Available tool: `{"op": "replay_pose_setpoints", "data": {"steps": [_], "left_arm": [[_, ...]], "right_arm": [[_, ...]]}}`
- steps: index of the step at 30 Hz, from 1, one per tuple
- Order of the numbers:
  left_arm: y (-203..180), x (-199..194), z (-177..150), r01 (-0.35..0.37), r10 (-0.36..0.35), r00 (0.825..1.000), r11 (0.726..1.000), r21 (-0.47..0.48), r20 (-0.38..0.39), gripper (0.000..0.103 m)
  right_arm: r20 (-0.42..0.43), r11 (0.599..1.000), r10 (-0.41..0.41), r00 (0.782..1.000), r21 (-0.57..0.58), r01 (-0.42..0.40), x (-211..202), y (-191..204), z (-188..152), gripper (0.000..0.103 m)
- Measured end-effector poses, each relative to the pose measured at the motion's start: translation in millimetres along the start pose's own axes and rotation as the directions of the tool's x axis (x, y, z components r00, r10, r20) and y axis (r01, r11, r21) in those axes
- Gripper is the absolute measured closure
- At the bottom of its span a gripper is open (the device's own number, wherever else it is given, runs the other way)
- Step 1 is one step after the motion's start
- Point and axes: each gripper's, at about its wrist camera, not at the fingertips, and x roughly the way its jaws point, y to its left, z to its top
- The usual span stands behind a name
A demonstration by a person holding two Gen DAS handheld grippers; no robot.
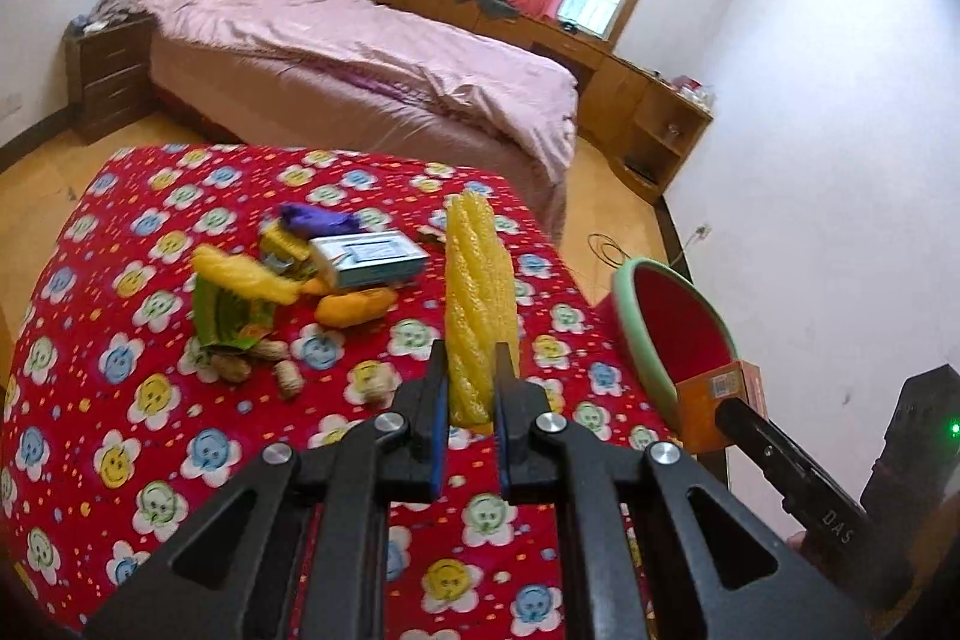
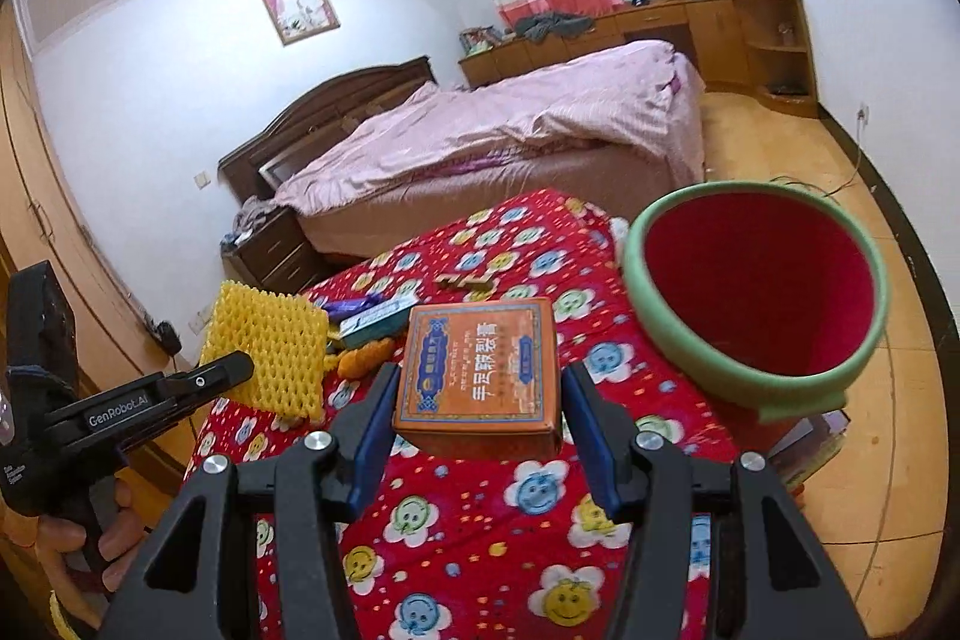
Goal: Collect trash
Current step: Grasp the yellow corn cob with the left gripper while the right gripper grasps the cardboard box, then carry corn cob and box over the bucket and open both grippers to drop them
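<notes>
My left gripper point(image 1: 470, 367) is shut on a yellow foam fruit net point(image 1: 480, 304) and holds it upright above the red flowered tablecloth point(image 1: 150, 400); the net also shows in the right wrist view point(image 2: 267, 349). My right gripper point(image 2: 477, 400) is shut on an orange cardboard box point(image 2: 480, 370), held above the cloth left of the red bin with a green rim point(image 2: 756, 292). The box point(image 1: 714, 400) and bin point(image 1: 666, 334) show at the right in the left wrist view. A trash pile point(image 1: 300, 280) lies on the cloth: green wrapper, teal box, purple scrap, orange peel, peanut shells.
A bed with a pink cover point(image 1: 360, 58) stands behind the table. Wooden cabinets point(image 1: 636, 100) line the far wall under the window. A nightstand point(image 1: 108, 70) is left of the bed. A cable point(image 1: 606, 247) lies on the wooden floor beyond the bin.
</notes>
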Motion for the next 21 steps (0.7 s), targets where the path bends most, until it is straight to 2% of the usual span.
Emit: {"op": "replay_pose_setpoints", "data": {"steps": [9,21], "left_arm": [[-52.5,31.5,12.3,0.068,-0.064,0.997,0.992,0.109,-0.036,0.092],[-125.3,97.2,29.4,0.167,-0.148,0.984,0.96,0.227,-0.099,0.092]], "right_arm": [[0.062,0.993,-0.098,0.993,0.072,0.094,-23.3,-42.7,13.9,0.046],[0.081,0.959,-0.245,0.966,0.17,0.229,-28.7,-118.8,40.1,0.046]]}}
